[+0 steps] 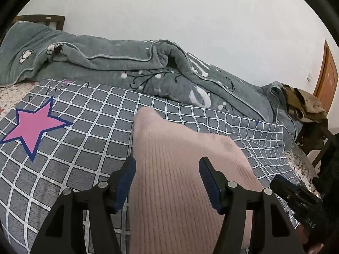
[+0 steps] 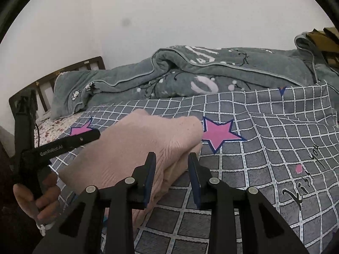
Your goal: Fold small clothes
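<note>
A pink ribbed knit garment [image 1: 175,182] lies folded on the grey checked sheet [image 1: 80,139]. My left gripper [image 1: 167,175] hovers open over the near part of the garment. Its left finger stands by the garment's left edge and its right finger is over the knit. In the right wrist view the same garment [image 2: 135,139] forms a soft mound. My right gripper [image 2: 172,169] stands at its right edge, jaws narrow but open. The folded edge runs between them, and the pads do not visibly press on it. The other gripper [image 2: 63,146], held in a hand [image 2: 40,203], reaches over the garment from the left.
A rumpled grey-green floral blanket [image 1: 131,63] runs along the far side of the bed below a white wall. An olive and tan bundle of clothes [image 1: 305,105] sits at the bed's right end near a wooden door [image 1: 326,78]. A dark headboard [image 2: 53,78] stands at the left.
</note>
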### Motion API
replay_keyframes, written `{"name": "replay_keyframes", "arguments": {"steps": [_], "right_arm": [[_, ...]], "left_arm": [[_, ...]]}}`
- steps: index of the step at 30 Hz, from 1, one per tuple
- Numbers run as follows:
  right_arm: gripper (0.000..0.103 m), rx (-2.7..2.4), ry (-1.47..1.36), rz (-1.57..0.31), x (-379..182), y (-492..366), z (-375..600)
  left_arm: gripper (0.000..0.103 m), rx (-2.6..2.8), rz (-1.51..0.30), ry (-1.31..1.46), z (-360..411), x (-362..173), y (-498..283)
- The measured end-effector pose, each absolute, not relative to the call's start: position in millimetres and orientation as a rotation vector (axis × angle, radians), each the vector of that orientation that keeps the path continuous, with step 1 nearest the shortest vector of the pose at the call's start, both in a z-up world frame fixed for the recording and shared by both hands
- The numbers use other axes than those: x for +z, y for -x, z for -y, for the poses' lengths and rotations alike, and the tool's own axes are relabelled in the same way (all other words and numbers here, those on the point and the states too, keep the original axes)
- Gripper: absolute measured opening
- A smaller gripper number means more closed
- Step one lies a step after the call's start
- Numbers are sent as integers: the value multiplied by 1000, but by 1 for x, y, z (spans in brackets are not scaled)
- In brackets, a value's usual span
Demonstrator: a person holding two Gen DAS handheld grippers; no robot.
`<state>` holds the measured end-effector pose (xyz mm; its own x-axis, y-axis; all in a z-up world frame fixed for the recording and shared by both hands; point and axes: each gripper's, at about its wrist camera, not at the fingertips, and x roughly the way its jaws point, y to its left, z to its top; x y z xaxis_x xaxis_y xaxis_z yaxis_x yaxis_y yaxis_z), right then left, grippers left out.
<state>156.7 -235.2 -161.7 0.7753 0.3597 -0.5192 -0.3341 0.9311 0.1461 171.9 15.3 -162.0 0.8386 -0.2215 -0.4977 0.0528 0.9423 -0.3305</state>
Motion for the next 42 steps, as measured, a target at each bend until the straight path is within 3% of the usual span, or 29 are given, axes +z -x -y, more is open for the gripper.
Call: {"name": "replay_keyframes", "arguments": {"steps": [20, 31, 35, 36, 38, 42], "right_arm": [[32, 356, -61, -602, -160, -168, 222], [36, 316, -85, -591, -162, -188, 217], [33, 323, -106, -622, -168, -198, 210], [27, 316, -97, -642, -172, -202, 207], [24, 288, -60, -678, -179, -207, 202], [24, 258, -17, -695, -185, -206, 200]], "left_arm": [[60, -188, -481, 297, -24, -142, -173], [58, -370, -632, 437, -43, -158, -210], [49, -381, -699, 415, -34, -170, -219], [46, -364, -701, 387, -31, -170, -219], [39, -346, -705, 349, -27, -171, -218], [38, -315, -744, 341, -31, -179, -222]]}}
